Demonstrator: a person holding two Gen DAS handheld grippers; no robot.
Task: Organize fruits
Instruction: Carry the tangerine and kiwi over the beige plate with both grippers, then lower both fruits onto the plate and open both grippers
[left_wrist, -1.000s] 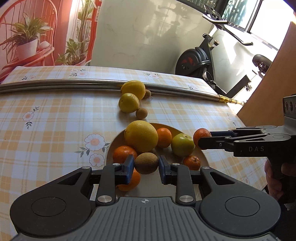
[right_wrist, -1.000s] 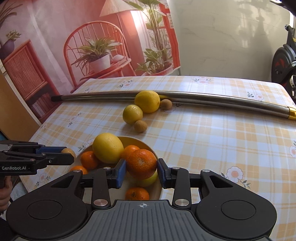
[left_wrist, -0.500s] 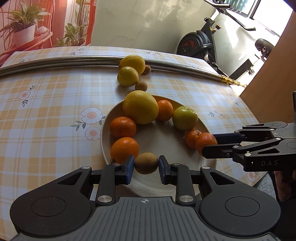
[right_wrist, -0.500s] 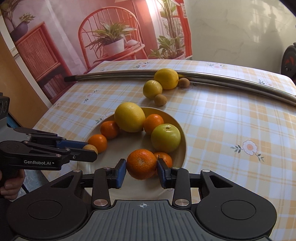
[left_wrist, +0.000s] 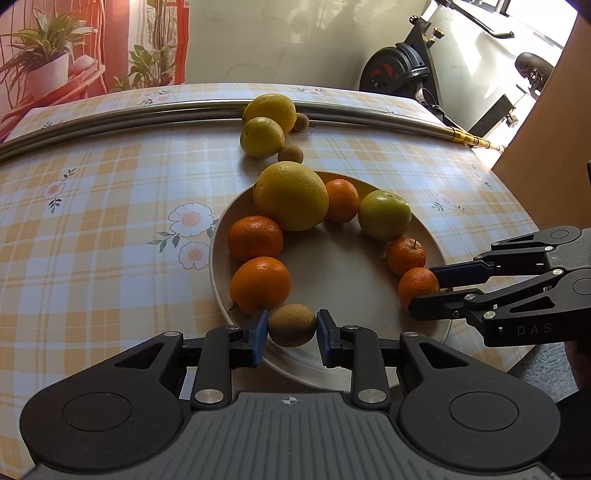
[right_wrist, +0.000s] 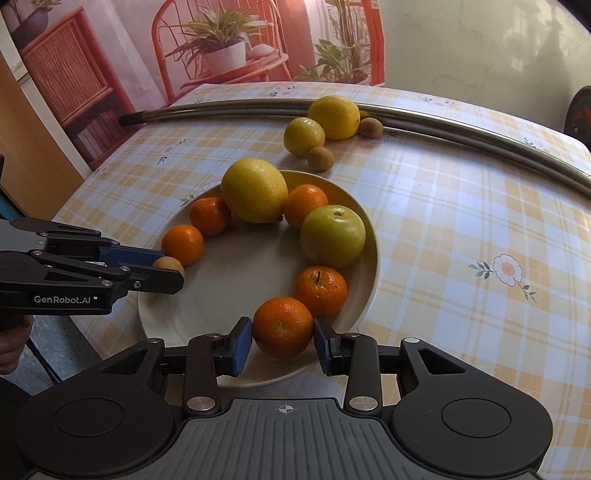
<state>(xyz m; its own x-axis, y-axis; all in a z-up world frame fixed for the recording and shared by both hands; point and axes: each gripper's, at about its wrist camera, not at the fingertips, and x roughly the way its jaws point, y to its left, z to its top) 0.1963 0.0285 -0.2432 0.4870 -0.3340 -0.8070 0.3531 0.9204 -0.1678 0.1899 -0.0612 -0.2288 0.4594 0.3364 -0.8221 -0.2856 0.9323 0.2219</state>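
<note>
Biggest risk: the plate (left_wrist: 221, 295) overhangs nothing but sits near the table (left_wrist: 92, 258) edge, so a hard push at release could shove it. Next: our right gripper (right_wrist: 282, 341) pinches an orange (right_wrist: 282, 326) low over the plate's near rim, touching its neighbour; dropped, it may roll off. Smallest: left gripper (left_wrist: 291, 330) pinches a kiwi (left_wrist: 291, 325) at the rim beside another orange (left_wrist: 260, 282); same roll-off risk.

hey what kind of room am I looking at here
Most likely a room in someone's home, set up for eating. A table under a checked floral tablecloth carries a plate of fruit, and an exercise bike stands by the wall behind it.
</note>
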